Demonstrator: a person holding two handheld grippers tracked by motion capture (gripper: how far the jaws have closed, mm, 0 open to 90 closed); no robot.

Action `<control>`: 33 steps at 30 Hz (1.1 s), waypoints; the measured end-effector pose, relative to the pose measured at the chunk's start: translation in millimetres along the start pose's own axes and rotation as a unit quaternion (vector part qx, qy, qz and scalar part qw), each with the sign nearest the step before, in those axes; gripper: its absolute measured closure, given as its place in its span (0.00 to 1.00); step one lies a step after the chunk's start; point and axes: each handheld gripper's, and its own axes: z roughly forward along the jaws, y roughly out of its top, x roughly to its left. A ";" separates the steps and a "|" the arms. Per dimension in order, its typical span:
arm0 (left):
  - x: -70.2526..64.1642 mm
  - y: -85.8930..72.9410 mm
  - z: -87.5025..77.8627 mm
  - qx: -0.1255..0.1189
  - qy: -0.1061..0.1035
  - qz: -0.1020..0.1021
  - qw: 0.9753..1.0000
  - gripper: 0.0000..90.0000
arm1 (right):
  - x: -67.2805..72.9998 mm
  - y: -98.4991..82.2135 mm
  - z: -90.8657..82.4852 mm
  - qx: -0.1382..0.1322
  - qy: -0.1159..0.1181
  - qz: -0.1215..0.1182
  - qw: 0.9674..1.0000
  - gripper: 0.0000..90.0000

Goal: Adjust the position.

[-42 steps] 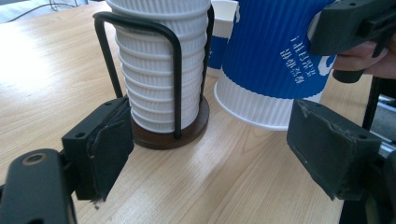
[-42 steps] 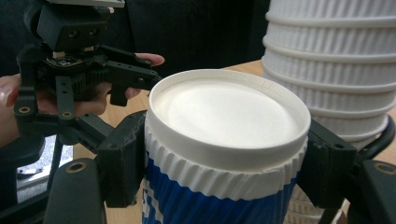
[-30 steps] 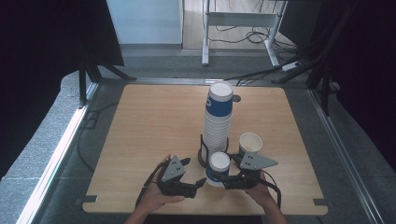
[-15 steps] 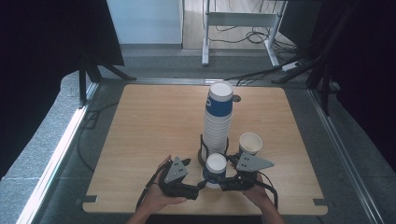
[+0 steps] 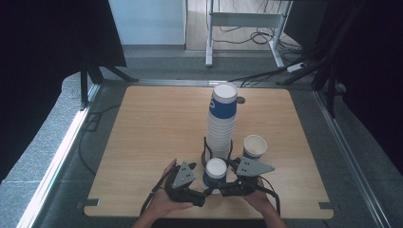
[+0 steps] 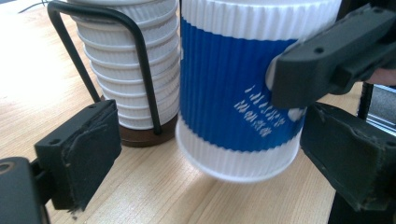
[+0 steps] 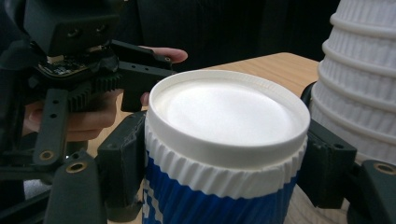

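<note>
Two tongs flank one upside-down blue cup (image 5: 215,174) at the tabletop's (image 5: 142,137) near edge: right tongs (image 5: 227,186) pinch it, left tongs (image 5: 202,195) have just spread, pads clear.

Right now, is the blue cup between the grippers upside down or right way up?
Upside down: the blue cup shows its closed white base on top, wider end down, clamped by the right gripper.

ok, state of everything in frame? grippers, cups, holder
left gripper: jaws just opened, apart from cup
right gripper: shut on cup
cup: upside down, tilted off the table
open cup: upright, mouth up
stack: upside down in holder
holder: upright around stack
</note>
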 end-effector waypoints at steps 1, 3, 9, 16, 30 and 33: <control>-0.7 -0.1 0.7 0.000 0.001 0.001 1.000 0.06 | 0.5 -0.3 0.9 0.000 0.001 0.001 1.000 0.30; -1.9 -0.4 1.9 0.001 0.000 0.002 1.000 0.06 | 1.9 -0.8 2.9 0.002 0.002 0.001 1.000 0.30; -3.6 -0.9 3.9 0.002 -0.001 0.006 1.000 0.07 | 4.7 -2.3 7.0 0.004 0.006 0.004 1.000 0.30; -6.9 -2.2 7.4 0.006 0.000 0.009 1.000 0.08 | 6.2 -3.8 9.4 0.001 0.009 0.010 1.000 0.30; -11.5 -3.1 11.7 0.004 0.001 0.014 1.000 0.13 | 6.4 -2.5 8.1 -0.015 0.016 0.025 0.999 0.30; -11.7 -3.7 12.3 0.004 -0.001 0.012 1.000 0.16 | 6.2 -2.7 8.3 -0.017 0.018 0.028 0.999 0.30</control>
